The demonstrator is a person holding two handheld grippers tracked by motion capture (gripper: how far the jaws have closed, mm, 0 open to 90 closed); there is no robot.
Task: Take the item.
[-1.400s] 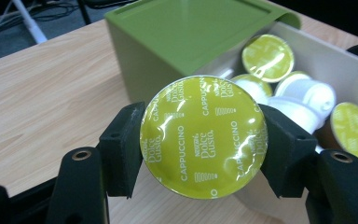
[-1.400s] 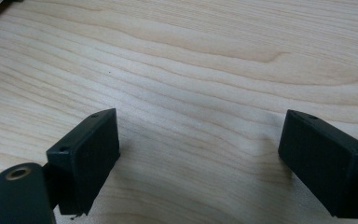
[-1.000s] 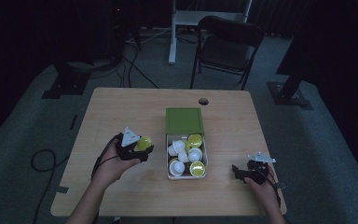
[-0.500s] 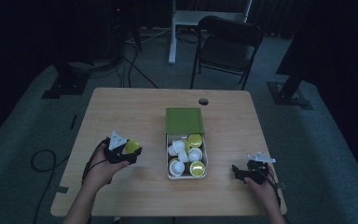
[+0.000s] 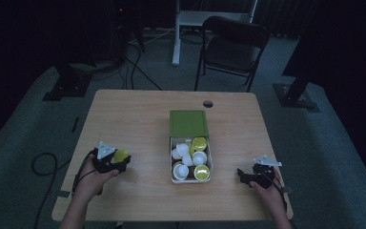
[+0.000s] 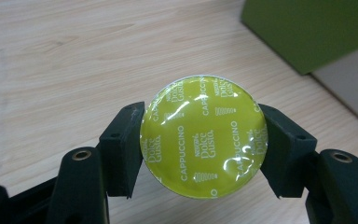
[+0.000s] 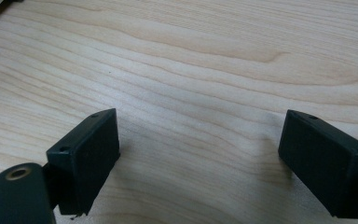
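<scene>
1. Capsule [image 6: 203, 137], lime-green foil lid facing the left gripper view, is sitting pinched between the jaws of the left gripper [image 5: 117, 160]; both pads are pressing on its rim. Lid print is reading "Dolce Gusto Cappuccino"; the cup body under the foil is hidden.
2. In the high view that capsule [image 5: 120, 155] is showing as a yellow-green spot over the table [image 5: 133, 119], well left of the box [image 5: 190, 177]. Whether it is touching the wood cannot be told.
3. Green lid [image 5: 188, 123] is covering the far part of the box; anything beneath it is hidden. White and green capsules [image 5: 190, 160] are lying in the open near part; dim light is making an exact count hard.
4. Right gripper [image 7: 200, 154] is standing with its jaws spread, bare wood between them, near the table's right front edge [image 5: 244, 175].
5. Forearms are cut off at the bottom frame edge.
</scene>
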